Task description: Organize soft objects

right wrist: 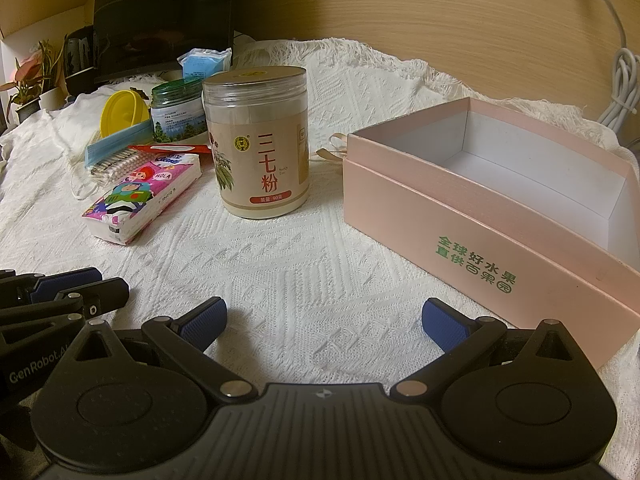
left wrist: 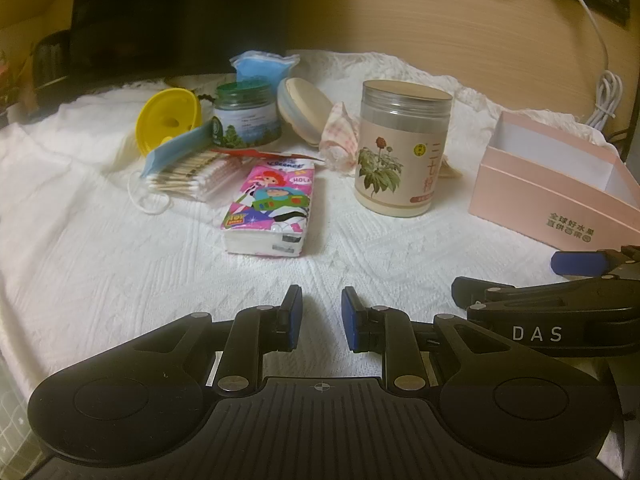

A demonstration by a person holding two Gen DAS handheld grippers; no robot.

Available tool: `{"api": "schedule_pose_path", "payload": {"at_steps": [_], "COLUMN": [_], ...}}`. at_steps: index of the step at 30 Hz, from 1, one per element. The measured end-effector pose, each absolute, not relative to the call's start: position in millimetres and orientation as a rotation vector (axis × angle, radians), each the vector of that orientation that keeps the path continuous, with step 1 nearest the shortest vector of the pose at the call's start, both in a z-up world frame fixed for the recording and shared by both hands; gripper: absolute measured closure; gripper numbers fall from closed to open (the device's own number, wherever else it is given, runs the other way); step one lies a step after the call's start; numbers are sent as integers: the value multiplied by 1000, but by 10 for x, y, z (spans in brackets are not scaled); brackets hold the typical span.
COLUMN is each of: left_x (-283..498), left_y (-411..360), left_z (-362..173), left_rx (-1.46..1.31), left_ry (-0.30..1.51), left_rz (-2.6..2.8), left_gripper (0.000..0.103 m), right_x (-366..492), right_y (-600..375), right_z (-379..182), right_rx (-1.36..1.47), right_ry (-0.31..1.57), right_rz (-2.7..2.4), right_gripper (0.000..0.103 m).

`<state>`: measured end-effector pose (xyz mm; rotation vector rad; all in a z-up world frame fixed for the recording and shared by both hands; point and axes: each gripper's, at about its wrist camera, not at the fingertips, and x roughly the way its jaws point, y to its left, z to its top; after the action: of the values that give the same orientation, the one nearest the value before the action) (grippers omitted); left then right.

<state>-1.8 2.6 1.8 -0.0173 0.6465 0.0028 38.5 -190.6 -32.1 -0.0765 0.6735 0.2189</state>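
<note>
- The left gripper [left wrist: 321,312] is sitting at the bottom centre of the left wrist view, hovering low over the white cloth [left wrist: 120,248]; its jaws are standing a narrow gap apart with nothing between them.
- The right gripper [right wrist: 324,320] is filling the bottom of the right wrist view, its jaws spread wide and holding nothing; the left gripper is showing at the lower left edge of that frame.
- The tissue pack [left wrist: 270,208] is lying flat on the cloth at centre frame in the left view, apart from both grippers, its far end touching the cotton swabs [left wrist: 188,176] and a red-edged packet.
- Handling, as a judgement: the pack is looking light and squashy, with a slick film wrapper; pinching it across its narrow width near the middle should be giving the surest hold, since a grip at one end may be letting it sag or slip.
- A blue mask [left wrist: 176,150] is lying over the swabs at left of centre, its ear loop trailing on the cloth; it is probably limp and very light, so taking the folded body is likely safer than the loop.
- A checked cloth [left wrist: 340,140] is bunched behind the tall jar [left wrist: 400,152], upper centre; soft, likely easy to grab anywhere.
- The pink box [right wrist: 460,208] is standing open at the right of the right view, its white inside showing nothing in it, likely the place for the soft things.
- The green jar [left wrist: 246,116] and yellow lid [left wrist: 168,120] are looking rigid, probably not part of the job.
</note>
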Motion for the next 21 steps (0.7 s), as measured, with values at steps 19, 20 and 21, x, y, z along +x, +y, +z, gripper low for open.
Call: {"api": "schedule_pose_path", "payload": {"at_steps": [19,20,21], "left_x": [-1,0,1], "left_y": [17,17,16], "left_z": [11,11,10], "left_rx": [-16,-15,-15], "left_ry": [647,647,647], "left_rz": [5,6,6], "left_gripper": [79,79,79], "right_x": [385,385,385], "right_y": [-1906,-1906,-1906], "right_z": [-321,-322,-322], "right_rx": [-76,-76,-76], "right_ry": [673,673,673], "right_rz": [219,219,219], "right_gripper": [0,0,0]}}
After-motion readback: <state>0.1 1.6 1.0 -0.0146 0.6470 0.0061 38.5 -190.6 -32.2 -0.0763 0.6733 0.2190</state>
